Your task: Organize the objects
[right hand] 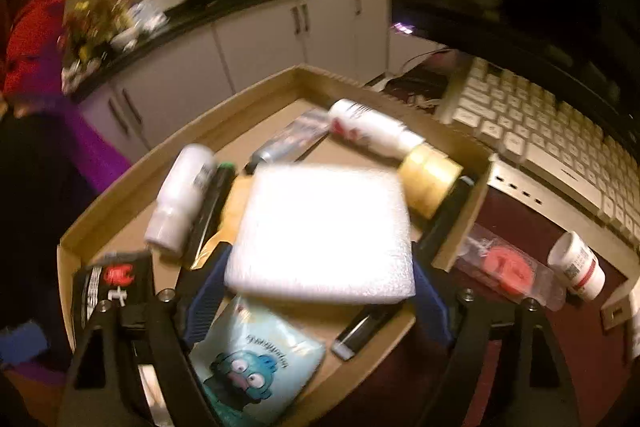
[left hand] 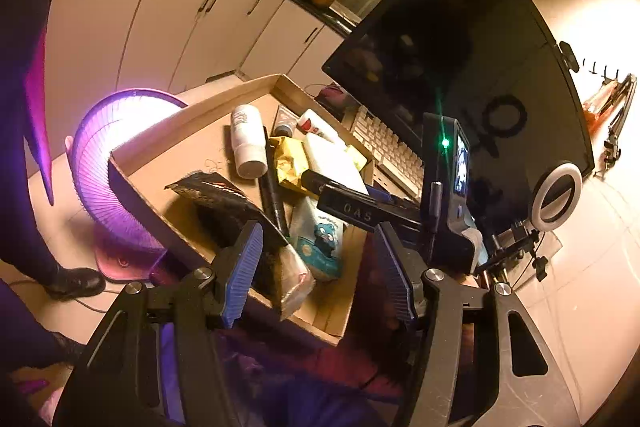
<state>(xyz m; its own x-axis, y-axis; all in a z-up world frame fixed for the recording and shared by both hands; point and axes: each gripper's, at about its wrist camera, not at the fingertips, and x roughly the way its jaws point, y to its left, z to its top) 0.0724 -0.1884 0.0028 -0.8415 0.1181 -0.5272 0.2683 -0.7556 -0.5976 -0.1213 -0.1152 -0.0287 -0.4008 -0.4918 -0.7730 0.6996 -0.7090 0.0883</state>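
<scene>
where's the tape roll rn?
Right wrist view: the tape roll lies inside the cardboard box at its right wall, between the white foam block and the keyboard.

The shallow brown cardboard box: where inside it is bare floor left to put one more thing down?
In the shallow brown cardboard box, bare floor shows along the far wall, beyond the white cylindrical bottle, and between that bottle and the black foil pouch. The right half is crowded around the white foam block.

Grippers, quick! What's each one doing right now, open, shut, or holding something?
Left gripper: open, holding nothing.
Right gripper: square white foam block sits between its pads; the picture is blurred, so I cannot tell whether it is gripped or loose.
</scene>
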